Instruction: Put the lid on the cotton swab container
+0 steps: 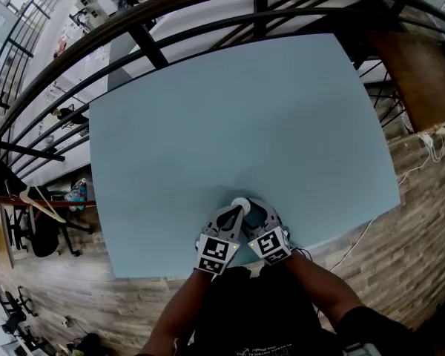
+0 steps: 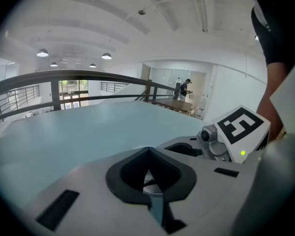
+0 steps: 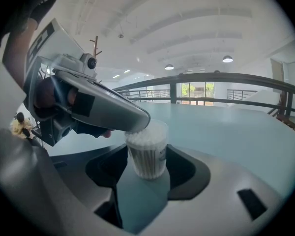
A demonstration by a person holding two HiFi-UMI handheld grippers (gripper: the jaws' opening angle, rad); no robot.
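One container: the cotton swab container point(image 3: 146, 154) is a clear, upright cylinder packed with white swabs. Their cotton tips make a dense pale layer near the top, and a small label shows on its wall.
Its rim: the see-through wall rises a little above the cotton tips.
Where it is: low over the near edge of the table point(image 1: 245, 110), between the two grippers. From the head view it shows only as a small white disc point(image 1: 241, 204).
Right gripper: the right gripper point(image 3: 146, 170) has its jaws spread to the cylinder's width and closed on its lower half, one on each side, holding it upright.
Left gripper: the left gripper point(image 3: 135, 124) reaches in from the side, and its tip touches the container's top edge.
Left jaws: in its own view the left gripper's point(image 2: 150, 181) jaws are drawn nearly together on a pale, rounded piece, seemingly the lid point(image 2: 148, 180). Little of the piece can be made out.
Pair from above: both tips meet at the container, with the marker cubes point(image 1: 215, 252) side by side just behind.
Table: plain light blue.
Beyond: a dark railing point(image 1: 208, 6) curves round the far side.
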